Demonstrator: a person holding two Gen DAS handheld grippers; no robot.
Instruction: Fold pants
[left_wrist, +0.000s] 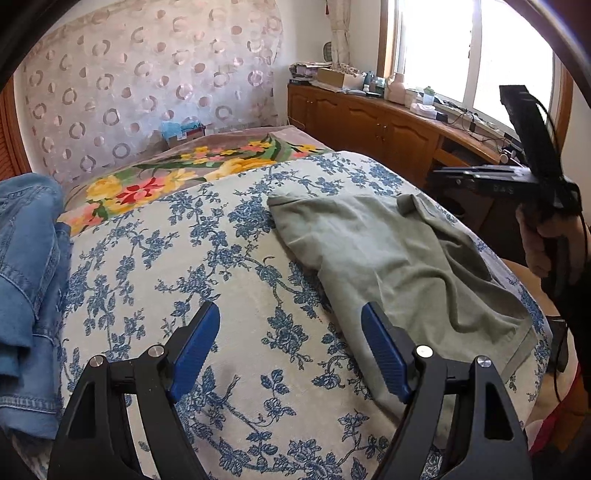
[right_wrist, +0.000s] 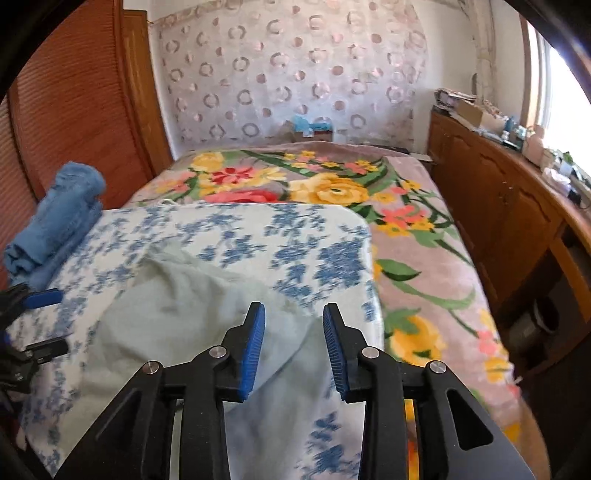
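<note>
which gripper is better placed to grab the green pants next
Probably the right gripper: it hangs directly over the green pants, part open with nothing between its pads. The left gripper is wide open over bare bedspread beside them.

Bright daylight pours in through the window (left_wrist: 476, 55), which is blown out to white glare. The bed (left_wrist: 221, 258) is evenly lit with soft shadows. Both fisheye views bend strongly at the edges, with dark corners. The right wrist view is smeared with blur across the blue-flowered cover (right_wrist: 295, 236).
</note>
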